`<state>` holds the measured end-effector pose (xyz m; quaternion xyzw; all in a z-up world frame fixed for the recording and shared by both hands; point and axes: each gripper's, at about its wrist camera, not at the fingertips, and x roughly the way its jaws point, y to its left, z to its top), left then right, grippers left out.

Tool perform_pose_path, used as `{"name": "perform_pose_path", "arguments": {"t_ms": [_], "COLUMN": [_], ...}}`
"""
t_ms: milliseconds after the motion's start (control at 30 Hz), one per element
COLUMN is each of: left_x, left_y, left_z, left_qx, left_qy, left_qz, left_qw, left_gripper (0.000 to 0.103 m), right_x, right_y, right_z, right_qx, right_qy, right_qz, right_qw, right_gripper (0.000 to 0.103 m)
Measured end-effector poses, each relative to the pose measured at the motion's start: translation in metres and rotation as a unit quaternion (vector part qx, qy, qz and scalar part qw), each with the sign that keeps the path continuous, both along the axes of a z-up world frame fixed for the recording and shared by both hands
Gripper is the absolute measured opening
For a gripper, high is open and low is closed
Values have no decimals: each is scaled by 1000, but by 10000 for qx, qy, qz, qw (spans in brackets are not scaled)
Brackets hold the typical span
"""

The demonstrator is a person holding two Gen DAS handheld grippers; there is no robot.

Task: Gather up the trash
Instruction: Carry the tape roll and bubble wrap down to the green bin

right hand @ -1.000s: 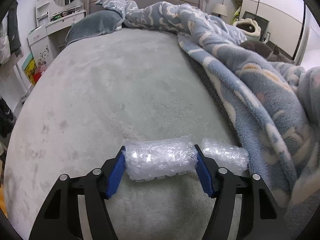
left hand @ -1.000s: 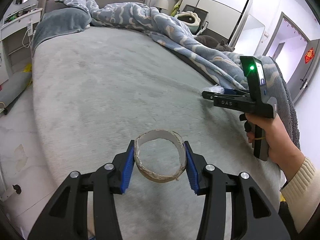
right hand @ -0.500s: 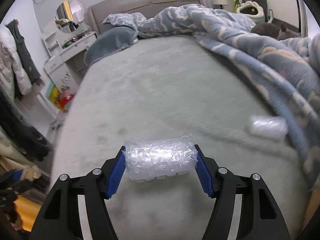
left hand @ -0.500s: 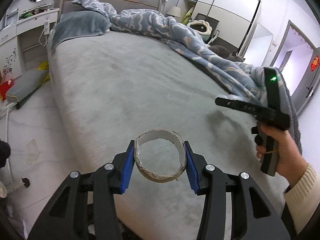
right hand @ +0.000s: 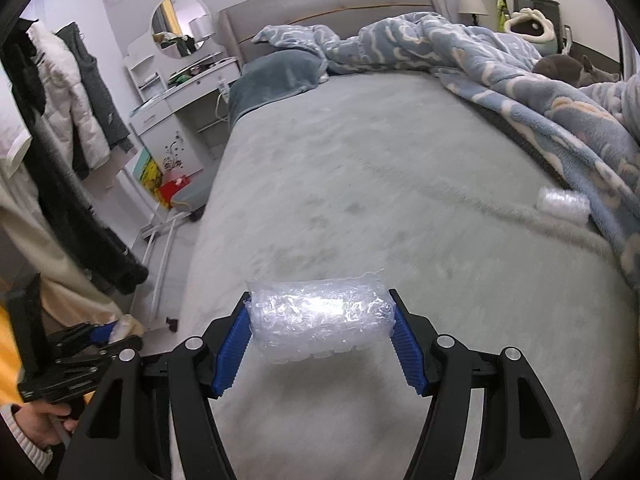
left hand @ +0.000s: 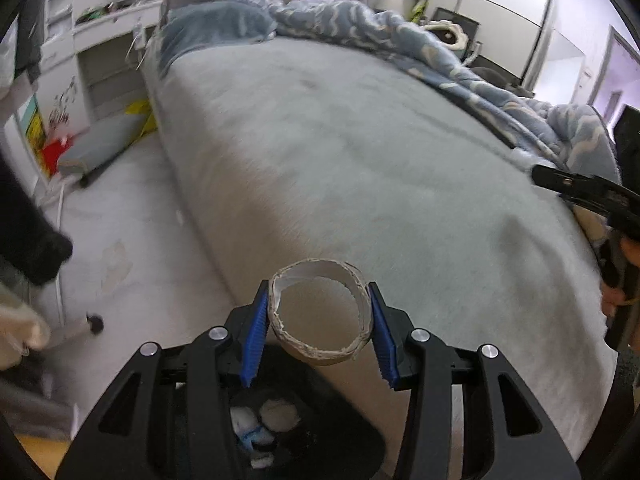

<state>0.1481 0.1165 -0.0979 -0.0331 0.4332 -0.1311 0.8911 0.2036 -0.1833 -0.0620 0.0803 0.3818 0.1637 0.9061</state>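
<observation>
Your left gripper (left hand: 318, 330) has swung off the bed, clamping the cardboard ring (left hand: 319, 317) above the bin (left hand: 280, 428) at six o'clock for dropping, while your right gripper (right hand: 322, 330) clamps the bubble-wrap roll (right hand: 320, 318).

In the left wrist view the right gripper (left hand: 576, 188) is cut off by the right edge, so its fingers cannot be read there. The black bin (left hand: 320, 432) below is largely hidden behind the left gripper (left hand: 319, 322), and the white and blue scraps (left hand: 260, 426) inside are too blurred to identify. The desk (left hand: 100, 36) far left is smeared by motion blur.
</observation>
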Motion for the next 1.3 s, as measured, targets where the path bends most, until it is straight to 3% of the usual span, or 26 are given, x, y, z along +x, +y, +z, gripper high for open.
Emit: {"name": "perform_pose_path", "arguments": {"t_ms": [433,700,1067,1300], "left_x": [-32,-43,-53,-60], "left_y": [34,58,82,99], "left_z": [-61,-103,-142,-143], "left_qx": [-33,123,-110,-256], "left_qy": [1060,1801,2584,2682], "left_qz": [551,712,832,892], "left_qw": [9928,9810,9624,9589], "left_gripper": [49,49,50,63], "right_x": [-49,-66,-74,-74], "right_y": [58,104,171,202], "right_z": [0,-1,-16,-33], "right_qx": [-221,-219,-356,-535], "right_qy": [57,80,321,542], "right_qz": [572,973,1586,1791], "right_qw": [9981,9950,9862,9809], "right_gripper": [66,66,66,66]}}
